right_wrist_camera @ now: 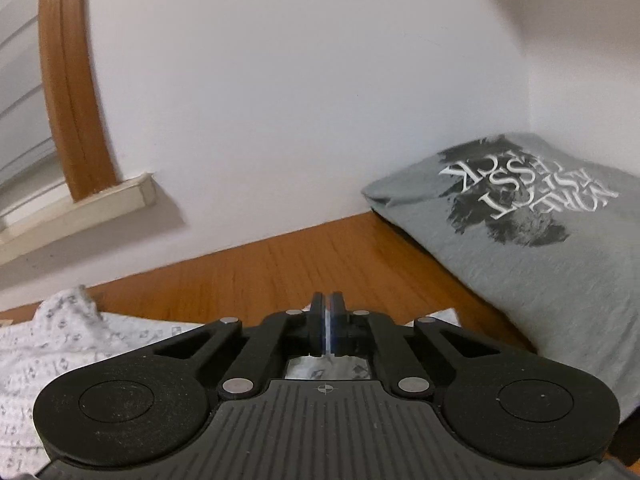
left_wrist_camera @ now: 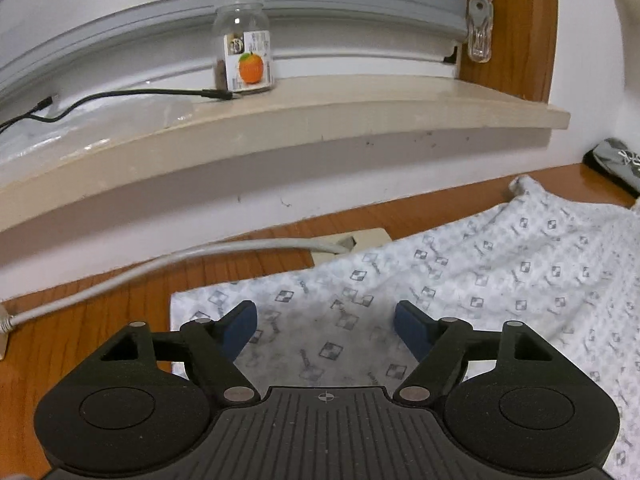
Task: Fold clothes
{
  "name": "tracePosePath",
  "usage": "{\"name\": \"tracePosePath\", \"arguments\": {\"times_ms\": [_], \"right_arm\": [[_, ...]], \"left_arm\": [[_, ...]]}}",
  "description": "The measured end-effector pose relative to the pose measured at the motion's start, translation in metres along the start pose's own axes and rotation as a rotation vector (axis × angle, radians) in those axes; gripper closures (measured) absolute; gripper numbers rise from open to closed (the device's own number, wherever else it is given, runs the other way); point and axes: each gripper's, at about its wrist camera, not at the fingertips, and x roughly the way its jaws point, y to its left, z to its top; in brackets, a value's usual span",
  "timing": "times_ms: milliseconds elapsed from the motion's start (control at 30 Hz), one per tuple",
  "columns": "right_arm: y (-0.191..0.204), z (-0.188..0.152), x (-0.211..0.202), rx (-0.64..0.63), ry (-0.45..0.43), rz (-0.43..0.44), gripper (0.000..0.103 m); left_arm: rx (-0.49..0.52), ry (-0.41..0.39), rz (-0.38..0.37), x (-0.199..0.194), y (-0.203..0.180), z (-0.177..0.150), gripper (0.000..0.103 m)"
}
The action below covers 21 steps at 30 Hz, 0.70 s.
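1. The left gripper (left_wrist_camera: 325, 330) is hovering over the white patterned garment (left_wrist_camera: 460, 280), its jaws standing wide with nothing between the blue pads (left_wrist_camera: 240, 330).
2. That garment is lying spread on the wooden counter (left_wrist_camera: 100, 304), running from the gripper out toward 2 o'clock.
3. A grey cable (left_wrist_camera: 160, 264) is crossing the counter at 10 o'clock; a jar (left_wrist_camera: 244, 54) is sitting on the windowsill (left_wrist_camera: 360, 108) at 12 o'clock.
4. The right gripper (right_wrist_camera: 327, 326) is showing its jaws closed to a bare slit; whether cloth is pinched I cannot tell.
5. In the right view, the garment is lying under and at 9 o'clock of the gripper, with a folded grey T-shirt (right_wrist_camera: 540, 260) resting at 2 o'clock.
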Motion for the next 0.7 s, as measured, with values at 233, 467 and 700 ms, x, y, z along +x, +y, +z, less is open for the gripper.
{"name": "tracePosePath", "arguments": {"times_ms": [233, 467, 700], "right_arm": [[0.027, -0.001, 0.007, -0.077, 0.048, 0.129, 0.063], [0.033, -0.002, 0.021, -0.106, 0.105, 0.092, 0.062], [0.007, -0.003, 0.026, -0.012, 0.2, 0.164, 0.059]], "left_arm": [[-0.037, -0.039, -0.155, 0.021, -0.043, 0.036, 0.024], [-0.041, -0.006, -0.288, 0.079, -0.127, 0.086, 0.026], [-0.073, 0.064, -0.34, 0.127, -0.156, 0.105, 0.058]]}}
